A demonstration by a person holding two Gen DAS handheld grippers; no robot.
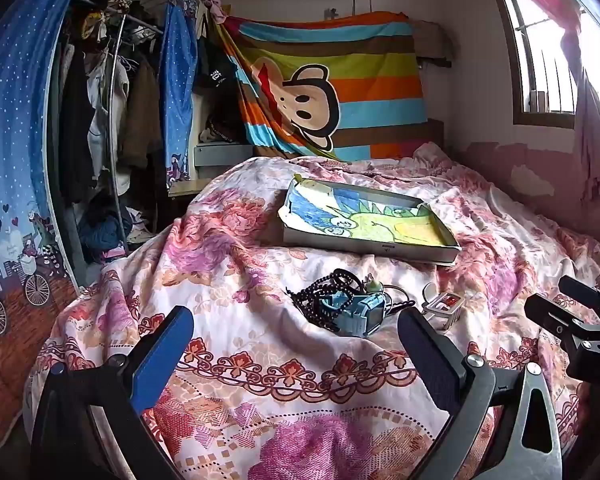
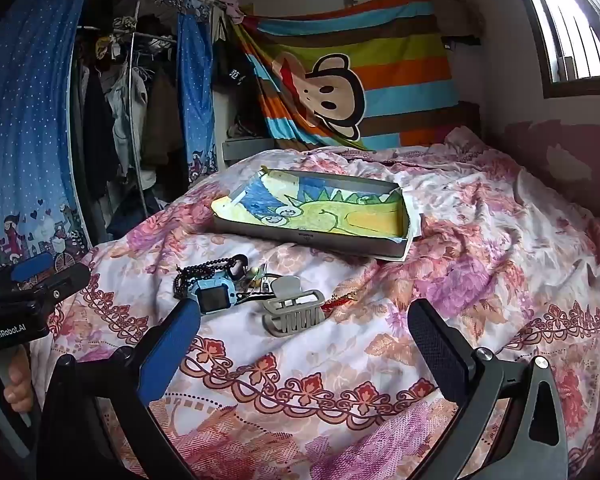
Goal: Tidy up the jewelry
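**Jewelry heaped on the bed**

A dark beaded necklace [image 1: 332, 292], tangled with a blue plastic watch [image 1: 362, 314], lay at centre frame on the floral pink bedspread [image 1: 259, 360], below a shallow paper-lined cardboard tray [image 1: 364, 218]. A grey plastic claw hair clip [image 2: 293, 312] sat just right. The left gripper [image 1: 295, 344] and right gripper [image 2: 306, 332] were both spread apart, empty.

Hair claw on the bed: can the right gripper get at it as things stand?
Probably yes. The right gripper has its jaws open and empty, the hair claw lies just ahead on the quilt, with nothing between; the watch sits to its left.
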